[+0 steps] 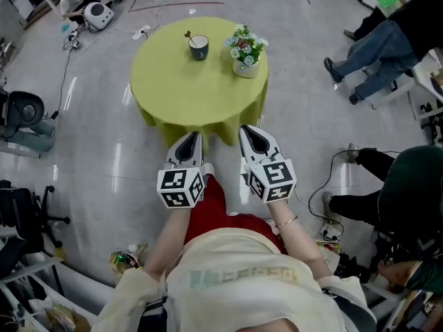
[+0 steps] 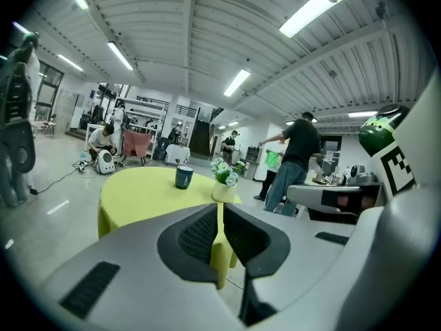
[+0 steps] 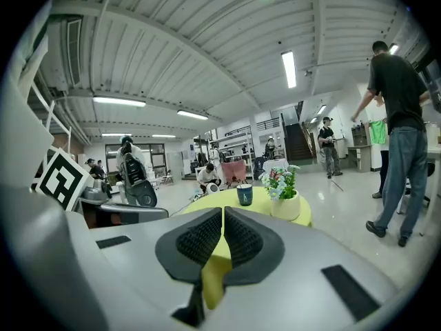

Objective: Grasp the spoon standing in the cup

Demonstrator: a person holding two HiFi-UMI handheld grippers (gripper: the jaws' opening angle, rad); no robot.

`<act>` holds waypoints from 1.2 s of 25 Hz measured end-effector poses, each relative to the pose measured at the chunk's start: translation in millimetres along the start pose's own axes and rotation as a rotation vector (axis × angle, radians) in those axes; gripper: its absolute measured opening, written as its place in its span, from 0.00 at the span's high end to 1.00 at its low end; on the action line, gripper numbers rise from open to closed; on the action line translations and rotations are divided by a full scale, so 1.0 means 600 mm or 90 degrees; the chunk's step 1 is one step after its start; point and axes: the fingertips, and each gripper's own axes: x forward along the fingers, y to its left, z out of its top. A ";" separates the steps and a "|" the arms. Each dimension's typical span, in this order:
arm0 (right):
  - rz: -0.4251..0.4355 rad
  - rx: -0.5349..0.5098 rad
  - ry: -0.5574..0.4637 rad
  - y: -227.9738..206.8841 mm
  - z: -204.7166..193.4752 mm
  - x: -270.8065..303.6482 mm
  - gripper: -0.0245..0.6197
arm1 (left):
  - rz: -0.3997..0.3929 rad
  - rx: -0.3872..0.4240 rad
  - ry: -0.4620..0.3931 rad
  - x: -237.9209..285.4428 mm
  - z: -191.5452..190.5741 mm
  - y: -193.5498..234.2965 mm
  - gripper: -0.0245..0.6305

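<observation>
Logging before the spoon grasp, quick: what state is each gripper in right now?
Left gripper: closed, holding nothing.
Right gripper: closed, holding nothing.

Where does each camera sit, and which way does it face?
Head view: on the person's head, looking steeply down at the yellow table and cup; left gripper, right gripper, arms, torso show.
Left gripper view: on the left gripper, looking level along its closed jaws toward the table.
Right gripper view: on the right gripper, same direction, jaws closed.
Shared: all show the cup and the flower pot.
</observation>
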 end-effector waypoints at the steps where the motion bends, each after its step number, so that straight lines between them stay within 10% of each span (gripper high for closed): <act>1: 0.000 0.001 0.002 -0.002 0.001 0.012 0.90 | 0.000 0.000 0.002 0.008 0.002 0.007 0.90; 30: -0.014 0.004 0.029 -0.037 0.068 0.292 0.90 | -0.012 -0.011 0.036 0.206 0.098 0.197 0.90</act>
